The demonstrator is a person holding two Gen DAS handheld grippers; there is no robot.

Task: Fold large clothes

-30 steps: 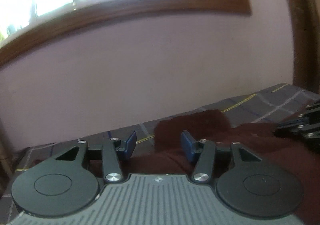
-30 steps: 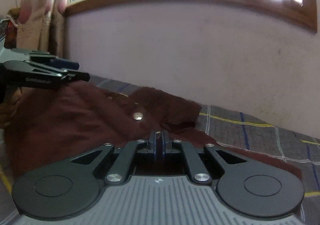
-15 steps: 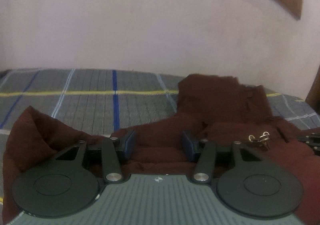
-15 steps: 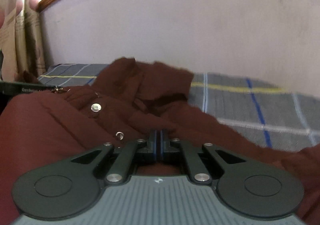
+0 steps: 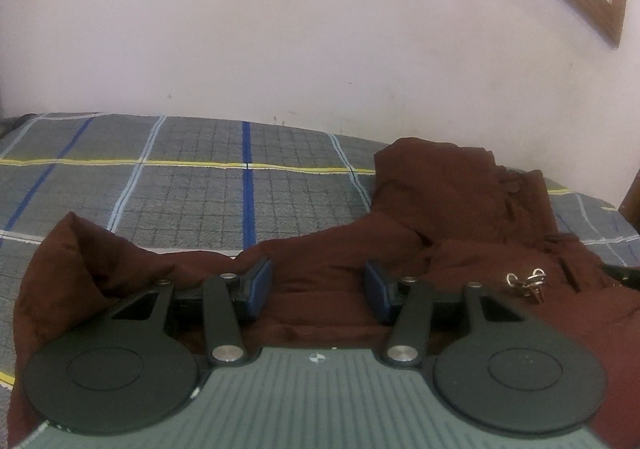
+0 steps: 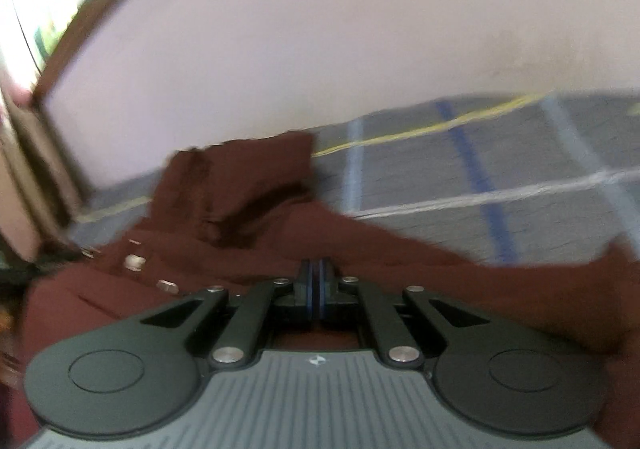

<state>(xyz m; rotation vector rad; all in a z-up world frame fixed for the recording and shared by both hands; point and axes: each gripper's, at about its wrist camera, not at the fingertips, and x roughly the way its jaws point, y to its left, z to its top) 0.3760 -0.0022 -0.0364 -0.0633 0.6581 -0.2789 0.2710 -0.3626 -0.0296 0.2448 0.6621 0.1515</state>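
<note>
While the left gripper (image 5: 318, 285) hovers with jaws spread over the maroon garment (image 5: 460, 205) heaped on the plaid bedspread (image 5: 192, 185), the bunched cloth may slip its bite. Metal rings (image 5: 526, 280) could snag. Rightward, the right gripper (image 6: 315, 285) shows pads pressed together, apparently pinching fabric; motion blur hides how firmly.

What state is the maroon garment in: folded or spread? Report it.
Neither neatly folded nor spread flat: the maroon garment lies rumpled on the plaid bedsheet, bunched in humps, one part doubled over.
</note>
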